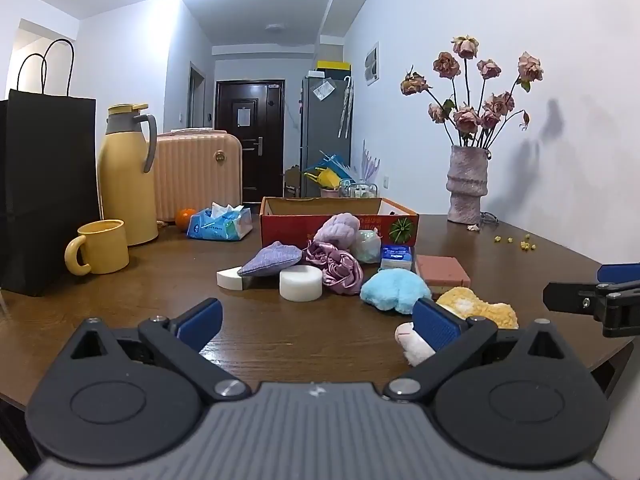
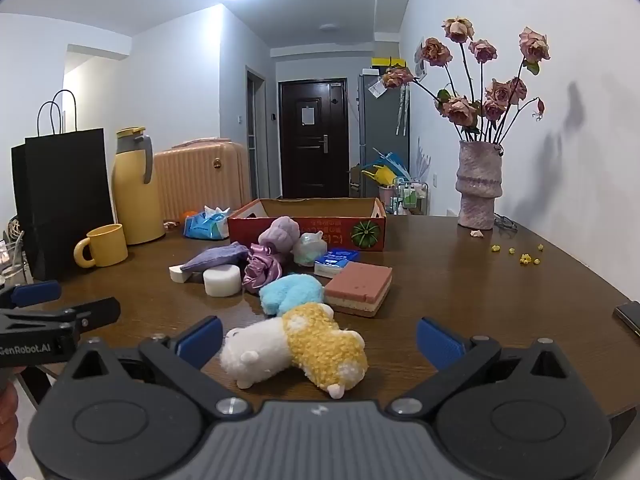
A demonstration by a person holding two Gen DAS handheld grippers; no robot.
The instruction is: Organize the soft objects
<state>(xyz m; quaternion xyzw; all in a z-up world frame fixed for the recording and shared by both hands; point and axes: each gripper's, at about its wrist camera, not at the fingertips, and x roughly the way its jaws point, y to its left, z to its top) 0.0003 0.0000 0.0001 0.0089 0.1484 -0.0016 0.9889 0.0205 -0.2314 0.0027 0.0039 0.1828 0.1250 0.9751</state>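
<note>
Left to right, as I see the table (image 1: 132,292) through both wrist cameras. Far left: a black paper bag (image 1: 44,192), a yellow mug (image 1: 100,246) and a yellow thermos jug (image 1: 128,176); behind them a tissue pack (image 1: 220,222). Centre: my left gripper (image 1: 318,322), jaws spread fully wide and holding nothing, above bare tabletop. Beyond it lies the pile of soft objects: a purple knitted pouch (image 1: 272,258) resting on a white round sponge (image 1: 301,283), a satin scrunchie (image 1: 340,270), a blue fluffy toy (image 1: 394,286), and a pink layered sponge (image 1: 442,270). Behind the pile stands the open red cardboard box (image 1: 340,224). Right: my right gripper (image 2: 320,342), likewise fully open and gripping nothing; a white-and-yellow plush toy (image 2: 296,350) lies between its fingers. Far right: a vase of dried roses (image 2: 480,184).
</note>
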